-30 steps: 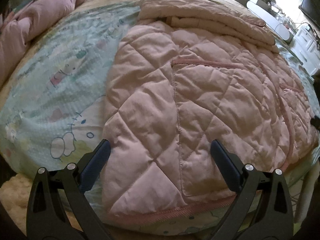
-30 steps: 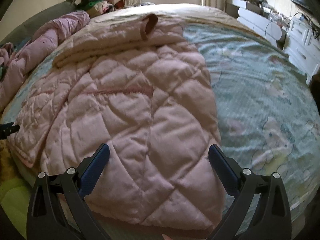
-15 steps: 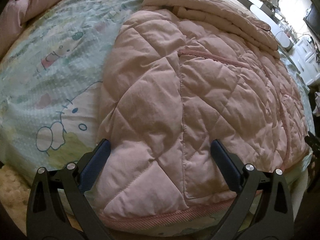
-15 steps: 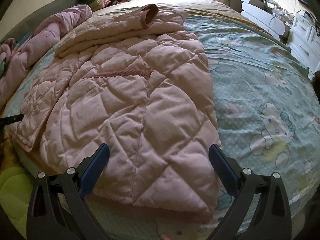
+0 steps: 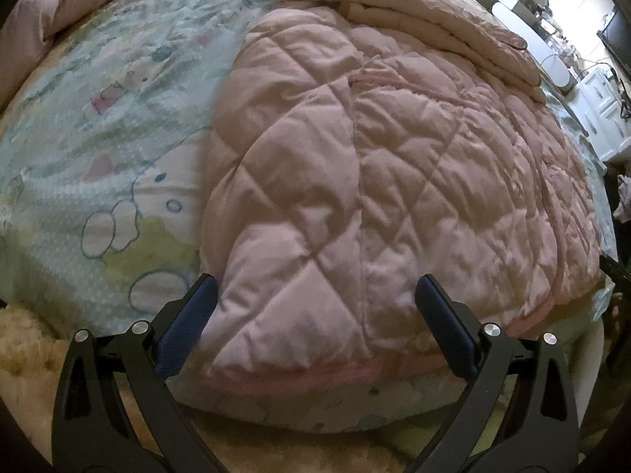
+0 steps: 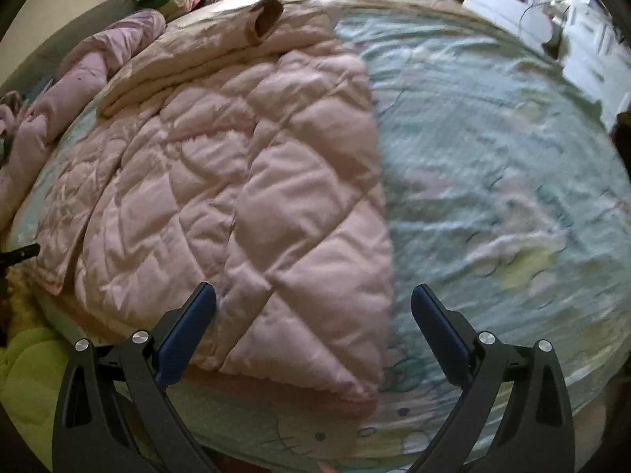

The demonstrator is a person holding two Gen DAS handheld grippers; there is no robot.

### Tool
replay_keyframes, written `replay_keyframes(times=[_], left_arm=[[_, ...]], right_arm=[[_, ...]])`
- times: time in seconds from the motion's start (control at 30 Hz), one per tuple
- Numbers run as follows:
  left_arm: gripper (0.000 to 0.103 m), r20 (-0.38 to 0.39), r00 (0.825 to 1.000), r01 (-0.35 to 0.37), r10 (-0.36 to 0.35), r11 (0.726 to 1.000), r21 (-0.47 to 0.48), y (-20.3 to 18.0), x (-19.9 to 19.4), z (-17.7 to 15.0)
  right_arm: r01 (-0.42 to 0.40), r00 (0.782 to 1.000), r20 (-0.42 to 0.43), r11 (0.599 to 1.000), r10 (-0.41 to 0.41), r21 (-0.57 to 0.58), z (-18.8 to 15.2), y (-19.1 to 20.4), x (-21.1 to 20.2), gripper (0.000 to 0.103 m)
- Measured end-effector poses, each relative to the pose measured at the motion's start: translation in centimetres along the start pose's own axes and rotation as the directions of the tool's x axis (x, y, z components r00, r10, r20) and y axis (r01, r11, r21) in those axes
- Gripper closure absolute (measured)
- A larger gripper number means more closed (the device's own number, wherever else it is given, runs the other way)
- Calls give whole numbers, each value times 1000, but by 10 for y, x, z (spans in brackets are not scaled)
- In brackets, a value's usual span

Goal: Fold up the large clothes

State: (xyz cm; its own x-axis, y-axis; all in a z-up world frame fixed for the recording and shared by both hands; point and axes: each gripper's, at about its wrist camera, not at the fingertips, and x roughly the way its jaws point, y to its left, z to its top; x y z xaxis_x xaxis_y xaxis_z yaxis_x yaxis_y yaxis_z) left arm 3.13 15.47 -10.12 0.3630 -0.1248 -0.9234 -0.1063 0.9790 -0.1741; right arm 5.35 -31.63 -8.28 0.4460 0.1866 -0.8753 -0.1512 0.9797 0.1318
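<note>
Spread flat across the bed with its pale green cartoon-print sheet [image 5: 98, 165]: a pale pink diamond-quilted padded jacket [image 5: 394, 181], filling the centre and right of the left wrist frame and the centre-left of the right wrist frame [image 6: 244, 197]. Pink ribbed hem [image 5: 315, 370] along the near edge of the mattress, low in the frame. One sleeve folded across the upper part of the jacket, its open cuff [image 6: 268, 19] showing at the top centre of the right wrist frame. Bunched pink bedding [image 6: 79, 79] at upper left there.

Left hand-held gripper [image 5: 315, 315] spread wide and empty, blue pads either side of the jacket's lower corner, just above it. Right hand-held gripper [image 6: 311, 319] likewise wide apart, gripping nothing, framing the other hem corner. Right side of that frame blurred.
</note>
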Motion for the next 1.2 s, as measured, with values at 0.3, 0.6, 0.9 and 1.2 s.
replay_keyframes(times=[0.3, 0.6, 0.9, 1.2], left_arm=[[8, -67, 998, 4, -6, 999, -35, 11, 11, -1], [12, -30, 995, 86, -90, 990, -112, 30, 9, 5], [75, 90, 988, 127, -128, 992, 11, 19, -22, 3], [89, 249, 954, 148, -166, 985, 88, 4, -74, 26]], right_arm=[[-219, 976, 26, 973, 217, 79, -19, -14, 5, 35], [-292, 939, 194, 956, 284, 11, -6, 1, -36, 82], [-374, 865, 359, 927, 351, -4, 21, 0, -62, 84], [-382, 824, 434, 923, 364, -49, 58, 9, -75, 84]])
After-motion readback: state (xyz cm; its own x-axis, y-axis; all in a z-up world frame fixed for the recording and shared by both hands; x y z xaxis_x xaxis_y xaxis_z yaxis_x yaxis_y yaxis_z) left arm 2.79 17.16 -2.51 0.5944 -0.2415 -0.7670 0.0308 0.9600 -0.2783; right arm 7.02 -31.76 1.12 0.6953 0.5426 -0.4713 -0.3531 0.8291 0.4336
